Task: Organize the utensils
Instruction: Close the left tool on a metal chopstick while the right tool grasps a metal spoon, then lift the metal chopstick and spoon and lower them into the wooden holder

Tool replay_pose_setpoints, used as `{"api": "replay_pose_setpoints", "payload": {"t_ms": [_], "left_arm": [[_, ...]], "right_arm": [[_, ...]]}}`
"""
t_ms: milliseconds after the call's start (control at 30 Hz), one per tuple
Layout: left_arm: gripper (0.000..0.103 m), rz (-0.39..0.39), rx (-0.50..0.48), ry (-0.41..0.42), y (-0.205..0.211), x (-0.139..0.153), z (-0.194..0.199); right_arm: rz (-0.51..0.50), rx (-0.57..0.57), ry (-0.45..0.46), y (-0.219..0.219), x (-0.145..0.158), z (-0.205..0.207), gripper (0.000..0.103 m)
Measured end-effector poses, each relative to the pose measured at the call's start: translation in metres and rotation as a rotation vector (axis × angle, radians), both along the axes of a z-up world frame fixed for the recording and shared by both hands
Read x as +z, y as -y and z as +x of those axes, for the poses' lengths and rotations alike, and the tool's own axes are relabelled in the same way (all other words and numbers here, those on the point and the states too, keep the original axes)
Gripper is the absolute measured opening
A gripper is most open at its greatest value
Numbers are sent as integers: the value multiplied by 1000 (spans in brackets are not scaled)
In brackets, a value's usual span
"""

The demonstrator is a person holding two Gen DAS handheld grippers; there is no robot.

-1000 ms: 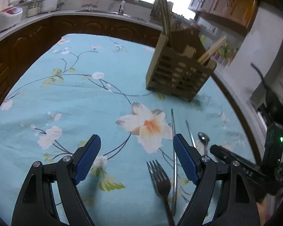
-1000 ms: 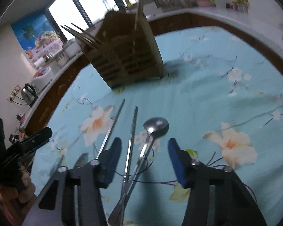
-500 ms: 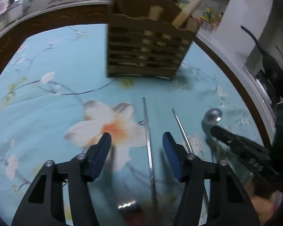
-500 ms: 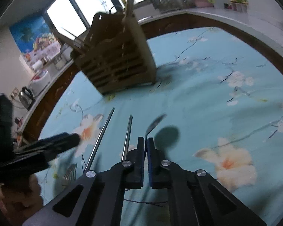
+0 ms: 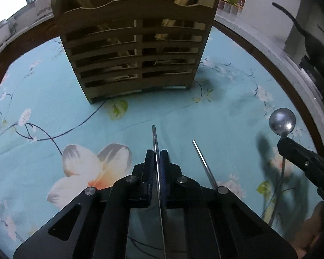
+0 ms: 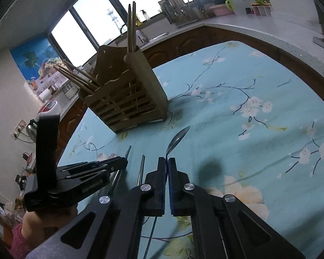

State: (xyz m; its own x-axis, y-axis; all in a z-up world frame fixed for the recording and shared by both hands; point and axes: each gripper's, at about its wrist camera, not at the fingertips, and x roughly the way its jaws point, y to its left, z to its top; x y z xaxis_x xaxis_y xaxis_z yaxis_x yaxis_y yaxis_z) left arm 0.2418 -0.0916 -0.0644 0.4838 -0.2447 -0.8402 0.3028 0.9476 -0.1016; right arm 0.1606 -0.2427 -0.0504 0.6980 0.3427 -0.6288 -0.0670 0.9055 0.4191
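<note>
Holder position governed the coming move: the slatted wooden caddy stood at twelve o'clock from the left gripper, directly ahead along its fingers, and at about eleven o'clock from the right gripper.

The left gripper was clamped on a metal chopstick, jaws closed to the rod's width. The rod's long axis ran six to twelve, tip aimed at the holder's base, so it lay roughly level rather than upright. Whether it had cleared the floral tablecloth could not be told.

The right gripper was closed on the handle of a spoon, bowl forward toward one o'clock and edge-on in its own view. In the left view the bowl showed raised at three o'clock, its shadow on the cloth below.

A second chopstick lay loose on the cloth just to the right of the left gripper, nearly parallel to the held one.

Judgement: the left hand appeared the better aligned with the holder. Either utensil would likely need tipping toward vertical before entering a compartment from above; wooden chopsticks already occupied some slots.
</note>
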Motion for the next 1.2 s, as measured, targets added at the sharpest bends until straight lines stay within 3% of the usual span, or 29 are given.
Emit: {"api": "replay_pose_setpoints", "payload": {"t_ms": [167,333,500,833,1200], "left_arm": [[4,-102,25,-5,-17,14,-10],[4,-234,42,68,-40,59,-35],[4,-315,65,156,-65,99,-60],[4,-402,109,250,-93,133,-81],[4,-428,139,333,-104,150,-84]], "right_arm": [[-5,3,14,-1,6,-2,2],[-2,5,52,-1,21,-6,2],[-38,8,119,-6,46,-13,2],[-68,13,212,-11,79,-18,2],[-81,23,240,-11,92,-14,2]]}}
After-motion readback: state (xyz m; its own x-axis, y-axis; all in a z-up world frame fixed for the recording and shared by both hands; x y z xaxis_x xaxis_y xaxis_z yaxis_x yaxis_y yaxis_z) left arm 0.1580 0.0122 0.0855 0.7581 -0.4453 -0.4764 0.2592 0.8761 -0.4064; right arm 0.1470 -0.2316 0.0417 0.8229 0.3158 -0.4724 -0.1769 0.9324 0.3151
